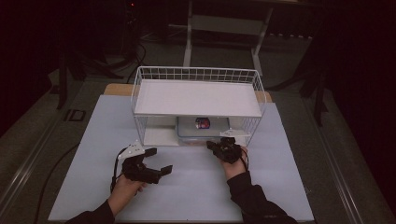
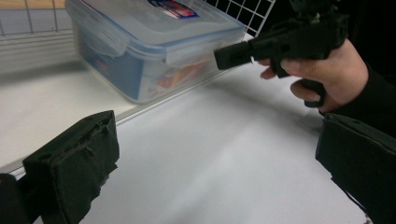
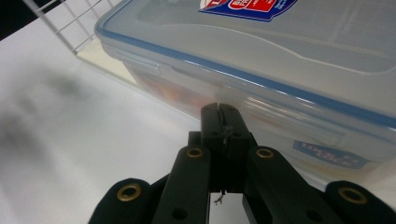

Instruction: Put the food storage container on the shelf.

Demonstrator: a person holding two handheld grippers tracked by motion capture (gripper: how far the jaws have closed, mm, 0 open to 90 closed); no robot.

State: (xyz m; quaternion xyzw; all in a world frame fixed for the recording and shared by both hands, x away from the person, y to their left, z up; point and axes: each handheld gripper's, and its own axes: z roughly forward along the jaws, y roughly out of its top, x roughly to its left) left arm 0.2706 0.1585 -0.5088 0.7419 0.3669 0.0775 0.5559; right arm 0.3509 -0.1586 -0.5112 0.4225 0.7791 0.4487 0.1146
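— Tongs first: how do we hold them?

— Our left tongs [image 1: 161, 161] hover over the white surface [image 1: 187, 186] in front of the wire rack [image 1: 198, 105], jaws spread wide with nothing between them. Our right tongs [image 1: 218, 145] are pressed together, their tips right at the front wall of the plastic box [image 3: 280, 70]; whether they pinch its latch we cannot tell.

— Where does the box sit?

— On the rack's lower shelf, under the white top shelf [image 1: 196, 98], toward the rack's right half. It is a clear box with a blue-edged lid and a red-and-blue label on top.

— And from the left gripper view?

— We see the box [image 2: 154, 46] at the rack's front edge, with the right hand [image 2: 327, 74] holding its tongs against the box's near corner.
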